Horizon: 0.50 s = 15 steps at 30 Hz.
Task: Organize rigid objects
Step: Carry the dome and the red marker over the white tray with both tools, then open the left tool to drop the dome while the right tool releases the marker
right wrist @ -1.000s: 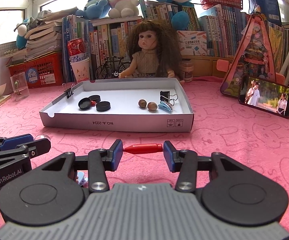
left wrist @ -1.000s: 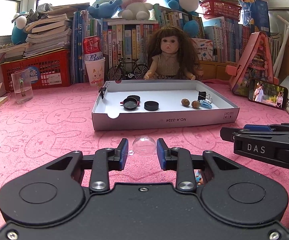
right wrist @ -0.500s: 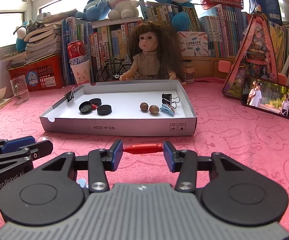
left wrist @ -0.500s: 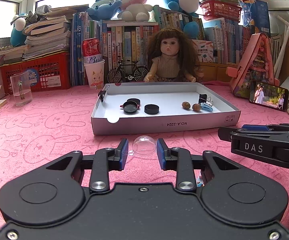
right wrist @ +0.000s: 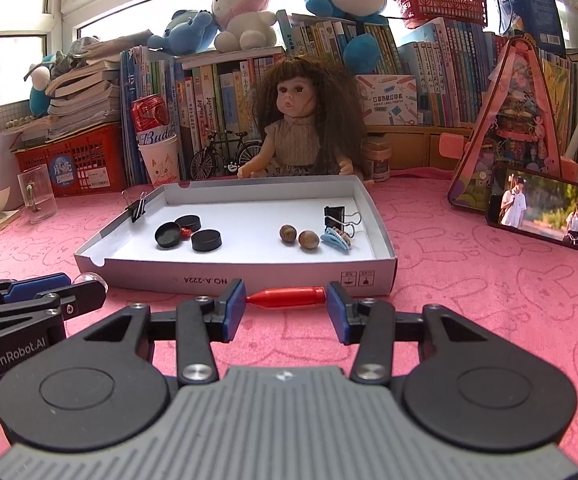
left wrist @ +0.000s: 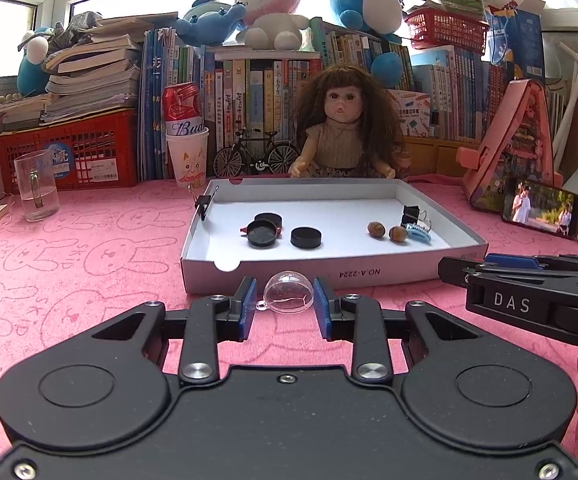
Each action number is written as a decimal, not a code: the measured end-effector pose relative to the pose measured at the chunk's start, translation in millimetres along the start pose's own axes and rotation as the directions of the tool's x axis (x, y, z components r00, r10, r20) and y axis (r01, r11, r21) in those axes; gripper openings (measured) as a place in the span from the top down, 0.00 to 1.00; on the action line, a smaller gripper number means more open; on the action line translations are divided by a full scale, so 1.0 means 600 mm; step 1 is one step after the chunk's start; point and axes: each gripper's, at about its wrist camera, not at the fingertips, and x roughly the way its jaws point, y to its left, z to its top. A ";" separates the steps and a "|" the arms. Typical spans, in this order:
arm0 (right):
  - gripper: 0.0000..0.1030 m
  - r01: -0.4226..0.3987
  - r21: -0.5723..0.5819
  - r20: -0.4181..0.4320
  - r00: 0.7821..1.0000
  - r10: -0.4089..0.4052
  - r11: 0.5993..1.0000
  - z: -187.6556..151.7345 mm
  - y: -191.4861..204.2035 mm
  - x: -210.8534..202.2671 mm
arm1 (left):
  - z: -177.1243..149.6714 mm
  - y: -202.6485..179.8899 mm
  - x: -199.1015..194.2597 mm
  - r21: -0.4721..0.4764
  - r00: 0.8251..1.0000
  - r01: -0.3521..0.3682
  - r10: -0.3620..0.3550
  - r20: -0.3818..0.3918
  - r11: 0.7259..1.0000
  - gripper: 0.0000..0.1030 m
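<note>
My left gripper (left wrist: 285,298) is shut on a clear plastic dome (left wrist: 288,297), held just in front of the white cardboard tray (left wrist: 309,274). My right gripper (right wrist: 287,300) is shut on a red bullet-shaped piece (right wrist: 289,297), held lengthwise between the pads, also just before the tray (right wrist: 249,278). Inside the tray lie black round caps (left wrist: 306,237), two brown nuts (left wrist: 397,233), a blue hair clip (left wrist: 419,234) and a black binder clip (left wrist: 411,213). Another binder clip (left wrist: 203,204) grips the tray's left wall.
A doll (left wrist: 345,128), toy bicycle (left wrist: 257,156), paper cup with a can (left wrist: 187,156), red basket (left wrist: 69,152) and books stand behind the tray. A glass mug (left wrist: 37,186) is at the left, a phone (left wrist: 541,206) at the right. Pink cloth covers the table.
Both grippers have moved a little closer to the tray's front wall, each still holding its object. The tray's contents have not moved.
</note>
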 end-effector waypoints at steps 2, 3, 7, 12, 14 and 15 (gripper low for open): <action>0.52 0.002 0.009 0.002 1.000 -0.002 1.000 0.007 -0.004 0.007 | 0.007 0.004 0.006 -0.009 1.000 0.013 -0.013 0.009 1.000 0.72; 0.52 0.003 0.014 0.005 1.000 -0.003 1.000 0.010 -0.007 0.010 | 0.012 0.006 0.011 -0.012 1.000 0.014 -0.014 0.009 1.000 0.72; 0.52 0.005 0.033 0.016 1.000 -0.006 0.999 0.025 -0.013 0.026 | 0.035 0.010 0.033 -0.026 1.000 0.022 -0.021 0.007 0.999 0.72; 0.52 0.011 0.054 0.013 1.000 -0.011 0.998 0.040 -0.017 0.059 | 0.062 0.012 0.071 -0.026 1.000 0.015 -0.015 0.005 1.000 0.72; 0.52 0.019 0.053 0.008 1.000 -0.020 0.998 0.044 -0.017 0.075 | 0.071 0.014 0.090 -0.031 1.000 0.020 -0.020 -0.005 0.999 0.72; 0.52 0.025 0.051 0.002 1.000 -0.025 0.998 0.046 -0.017 0.082 | 0.074 0.015 0.100 -0.037 1.000 0.022 -0.022 -0.011 0.999 0.72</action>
